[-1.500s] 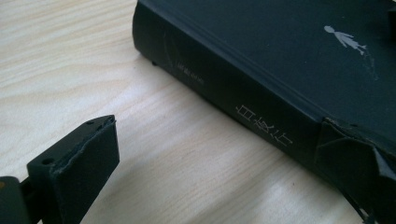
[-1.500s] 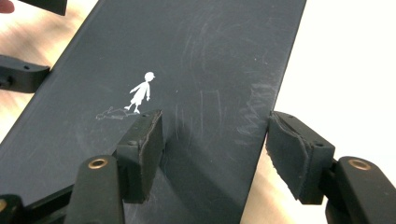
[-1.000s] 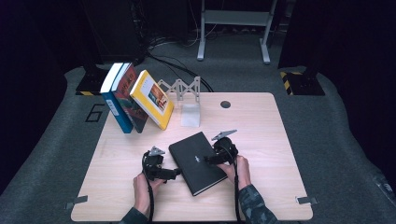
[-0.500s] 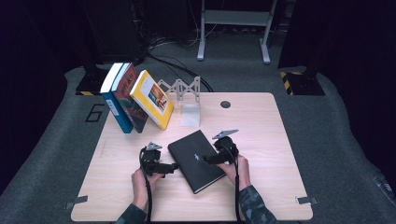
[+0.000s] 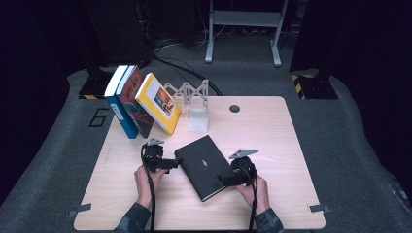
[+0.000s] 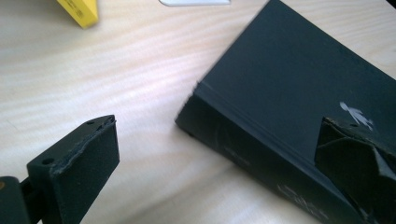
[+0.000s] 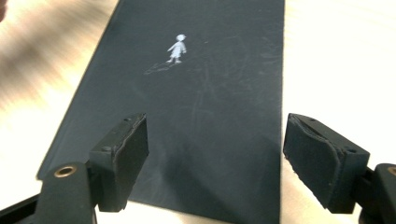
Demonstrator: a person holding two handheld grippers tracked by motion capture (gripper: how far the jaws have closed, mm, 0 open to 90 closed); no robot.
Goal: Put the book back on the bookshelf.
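Since the earlier frame, the right gripper (image 5: 224, 178) is drawn back; its jaws, just opened, stand wide over the black book (image 5: 206, 165), flat mid-table, released. Left gripper (image 5: 176, 164) gapes unpressed beside its spine.

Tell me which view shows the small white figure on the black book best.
The right gripper view: the white figure stands sharp and unobstructed on the black book. In the left gripper view a jaw crowds it; in the high view it is a speck.
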